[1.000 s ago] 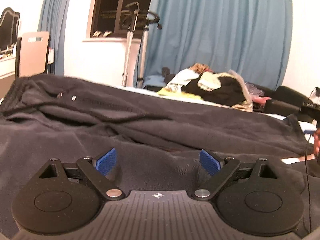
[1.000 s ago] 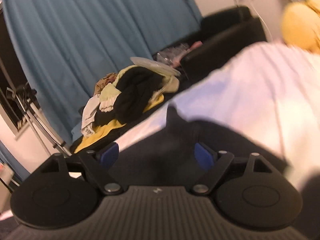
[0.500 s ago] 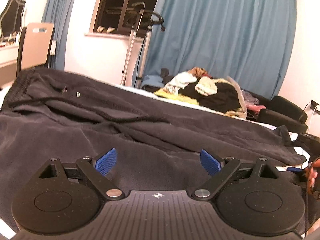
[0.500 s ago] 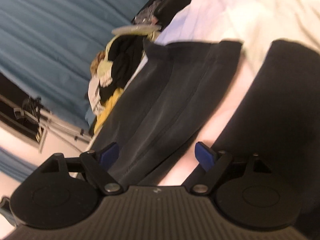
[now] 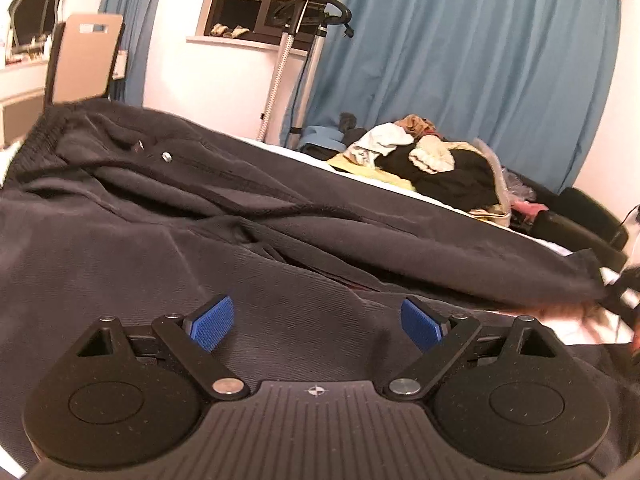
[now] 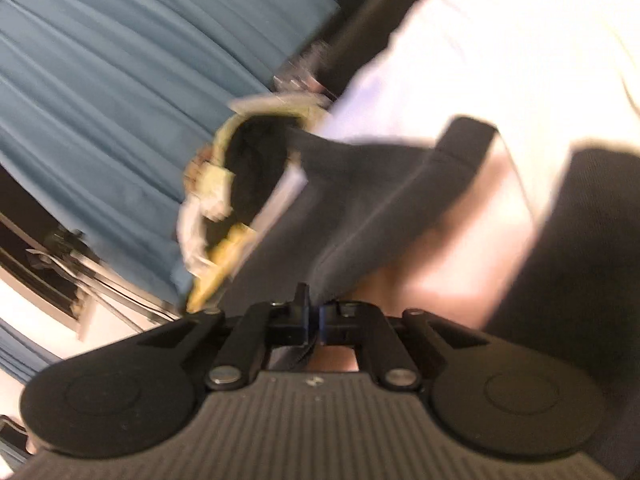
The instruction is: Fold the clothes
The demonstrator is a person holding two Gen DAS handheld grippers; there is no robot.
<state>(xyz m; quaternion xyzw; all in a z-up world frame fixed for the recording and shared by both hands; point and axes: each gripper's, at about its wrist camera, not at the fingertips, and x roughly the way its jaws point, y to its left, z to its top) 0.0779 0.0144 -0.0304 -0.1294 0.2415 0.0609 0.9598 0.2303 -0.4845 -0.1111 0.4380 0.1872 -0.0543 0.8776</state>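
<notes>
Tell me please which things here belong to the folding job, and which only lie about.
For the job:
- dark grey trousers
- left hand-held gripper, open above them
- right hand-held gripper, shut on their cloth

Lying about:
- pile of clothes
- blue curtain
- chair
- mirror

The left wrist view sits low and close over the dark trousers, facing the blue curtain. The right wrist view, tilted and blurred, shares that curtain and the clothes pile.
</notes>
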